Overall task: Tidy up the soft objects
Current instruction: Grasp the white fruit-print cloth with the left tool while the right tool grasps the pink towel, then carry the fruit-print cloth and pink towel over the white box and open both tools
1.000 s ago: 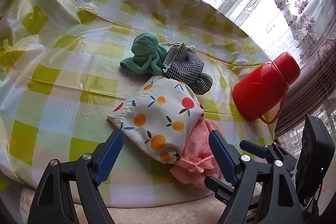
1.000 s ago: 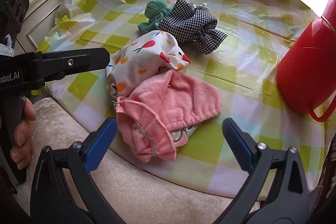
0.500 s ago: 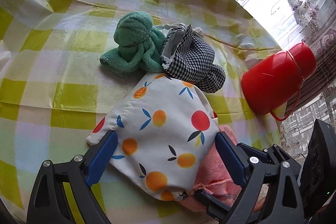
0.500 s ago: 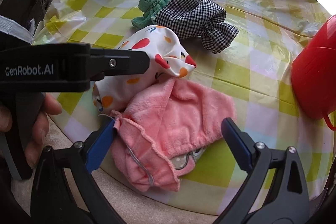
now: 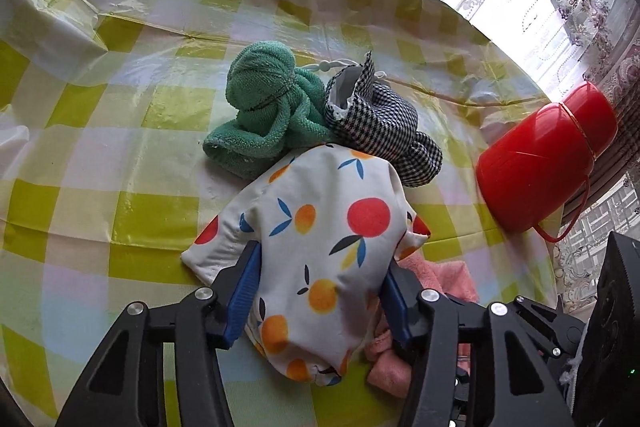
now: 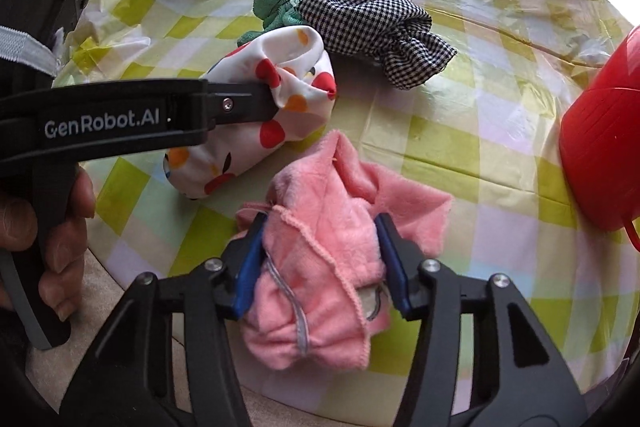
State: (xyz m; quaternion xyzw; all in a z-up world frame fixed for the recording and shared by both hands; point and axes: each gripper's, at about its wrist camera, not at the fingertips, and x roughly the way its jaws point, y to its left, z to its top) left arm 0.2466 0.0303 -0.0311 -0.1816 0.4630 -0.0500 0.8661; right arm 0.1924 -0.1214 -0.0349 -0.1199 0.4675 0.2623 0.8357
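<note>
A white fruit-print pouch [image 5: 320,247] lies on the checked tablecloth; my left gripper [image 5: 322,291] is shut on its near half. It also shows in the right wrist view [image 6: 288,107], pinched by the left gripper's finger. A pink fleece cloth [image 6: 332,267] lies bunched near the table's front edge; my right gripper [image 6: 320,267] is shut on it. A green towel bundle [image 5: 264,115] and a black-and-white gingham pouch [image 5: 380,127] lie together behind the fruit pouch.
A red thermos jug [image 5: 544,155] stands at the right of the table, close to the pink cloth [image 5: 440,279]. The yellow-checked plastic tablecloth [image 5: 120,187] covers a round table. Curtained windows lie behind. A beige cushion edge [image 6: 132,299] is in front.
Both grippers moved forward and closed: the left onto the fruit-print pouch, the right onto the pink cloth. The two pieces have come apart from their overlap.
</note>
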